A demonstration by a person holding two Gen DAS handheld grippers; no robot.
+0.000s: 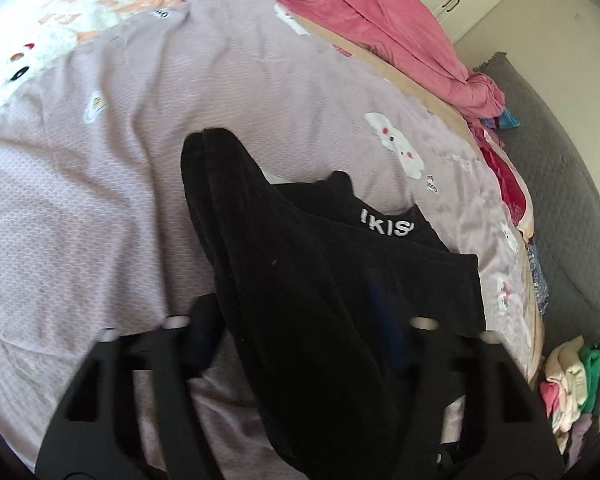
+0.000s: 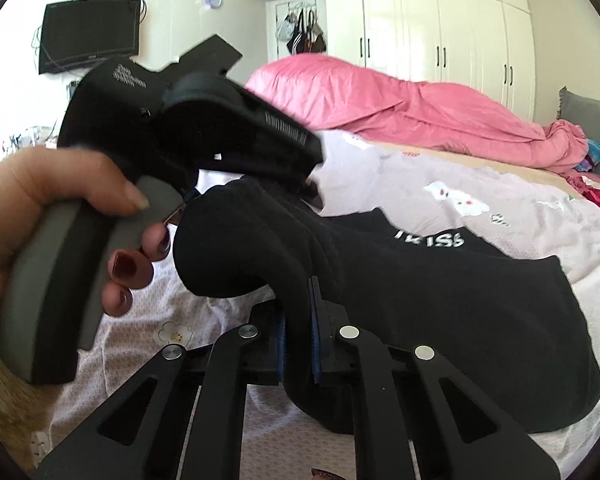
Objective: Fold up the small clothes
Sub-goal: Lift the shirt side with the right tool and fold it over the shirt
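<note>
A small black garment (image 1: 300, 280) with white lettering lies on the lilac bedsheet (image 1: 100, 180), partly lifted. In the left wrist view the cloth drapes over and between the fingers of my left gripper (image 1: 300, 344), whose pads are mostly hidden by it. In the right wrist view my right gripper (image 2: 298, 320) is shut on a raised fold of the same black garment (image 2: 440, 300). The left gripper (image 2: 300, 172), held in a hand, pinches the garment's upper edge just above and behind the right one.
A pink duvet (image 1: 380, 20) is bunched at the far side of the bed. A pile of small clothes (image 1: 572, 388) lies at the right bed edge by a grey cushion (image 1: 560, 180). White wardrobes (image 2: 440, 20) and a wall TV (image 2: 88, 32) stand beyond.
</note>
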